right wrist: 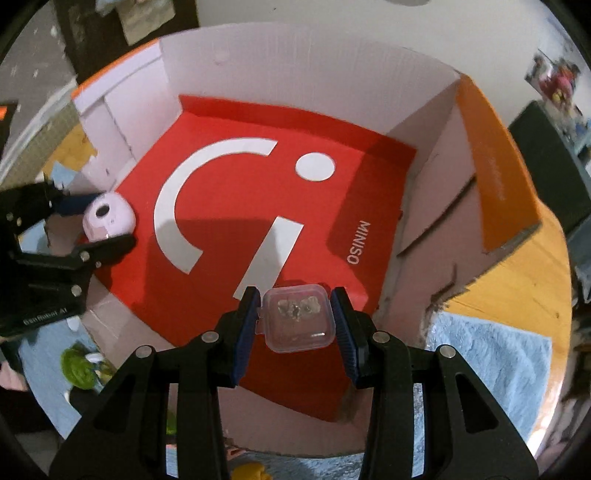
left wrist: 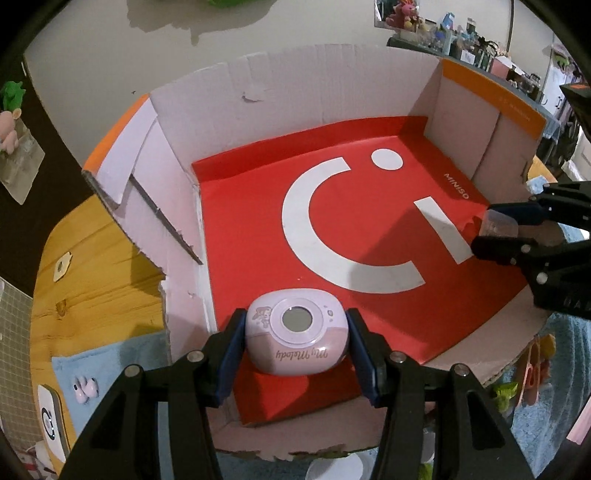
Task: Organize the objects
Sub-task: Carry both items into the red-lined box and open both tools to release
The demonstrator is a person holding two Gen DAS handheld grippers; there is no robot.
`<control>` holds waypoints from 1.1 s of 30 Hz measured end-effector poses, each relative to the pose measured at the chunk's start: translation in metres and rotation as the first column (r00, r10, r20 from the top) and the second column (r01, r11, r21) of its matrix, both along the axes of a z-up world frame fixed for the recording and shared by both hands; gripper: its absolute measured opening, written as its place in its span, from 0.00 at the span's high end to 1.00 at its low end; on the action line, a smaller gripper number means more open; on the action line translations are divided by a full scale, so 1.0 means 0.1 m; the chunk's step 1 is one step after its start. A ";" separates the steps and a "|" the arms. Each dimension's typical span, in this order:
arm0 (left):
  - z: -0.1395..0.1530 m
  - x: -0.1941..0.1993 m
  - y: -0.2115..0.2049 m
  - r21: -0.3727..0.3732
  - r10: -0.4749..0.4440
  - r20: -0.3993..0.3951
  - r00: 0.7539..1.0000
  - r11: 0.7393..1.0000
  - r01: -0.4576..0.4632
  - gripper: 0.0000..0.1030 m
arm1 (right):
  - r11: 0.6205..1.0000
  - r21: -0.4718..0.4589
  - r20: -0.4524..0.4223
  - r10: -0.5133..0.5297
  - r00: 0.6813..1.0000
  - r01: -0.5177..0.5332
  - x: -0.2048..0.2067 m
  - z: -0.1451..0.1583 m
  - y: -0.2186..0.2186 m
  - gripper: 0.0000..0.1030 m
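Observation:
A pale pink rounded My Melody gadget (left wrist: pixel 295 343) sits between the blue pads of my left gripper (left wrist: pixel 297 321), which is shut on it low over the near left corner of a red Miniso bag (left wrist: pixel 258 221). The bag lines the floor of an open cardboard box (left wrist: pixel 295 92). My right gripper (right wrist: pixel 295 295) is shut on a small clear plastic case (right wrist: pixel 297 321) with something small inside, over the bag's near right part. Each view shows the other tool: the right gripper (left wrist: pixel 484 229) with the case (left wrist: pixel 498 225), the left gripper (right wrist: pixel 110 218) with the gadget (right wrist: pixel 107 221).
The box stands on a wooden table (left wrist: pixel 92 266), with orange flaps (right wrist: pixel 495 166) folded outward. A blue towel (right wrist: pixel 491 354) lies beside it on the right. A green plush (right wrist: pixel 75 365) and small pink earbud-like pieces (left wrist: pixel 85 387) lie outside the box. A cluttered shelf (left wrist: pixel 443 29) stands behind.

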State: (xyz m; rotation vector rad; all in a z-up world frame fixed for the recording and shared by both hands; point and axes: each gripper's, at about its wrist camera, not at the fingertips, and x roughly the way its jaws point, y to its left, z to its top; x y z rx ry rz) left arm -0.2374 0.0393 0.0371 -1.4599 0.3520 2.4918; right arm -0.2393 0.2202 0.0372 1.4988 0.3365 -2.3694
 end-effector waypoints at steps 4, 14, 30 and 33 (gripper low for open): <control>0.01 -0.01 0.01 -0.007 -0.001 0.005 1.000 1.000 0.001 0.45 | 0.998 0.060 -0.008 0.033 0.999 -0.032 0.04 -0.04 -0.07 0.61; 0.02 -0.01 0.00 -0.008 -0.002 0.004 1.000 1.000 0.002 0.45 | 0.995 0.081 -0.003 0.050 0.999 -0.050 0.11 -0.05 -0.05 0.61; 0.04 -0.03 -0.04 0.018 -0.009 -0.014 1.000 1.000 0.009 0.32 | 0.996 0.084 -0.025 0.040 0.999 -0.038 0.25 -0.03 -0.02 0.45; 0.06 0.00 -0.06 0.038 -0.008 -0.019 1.000 0.999 0.009 0.29 | 0.996 0.081 -0.050 0.033 0.998 -0.029 0.32 -0.01 -0.01 0.43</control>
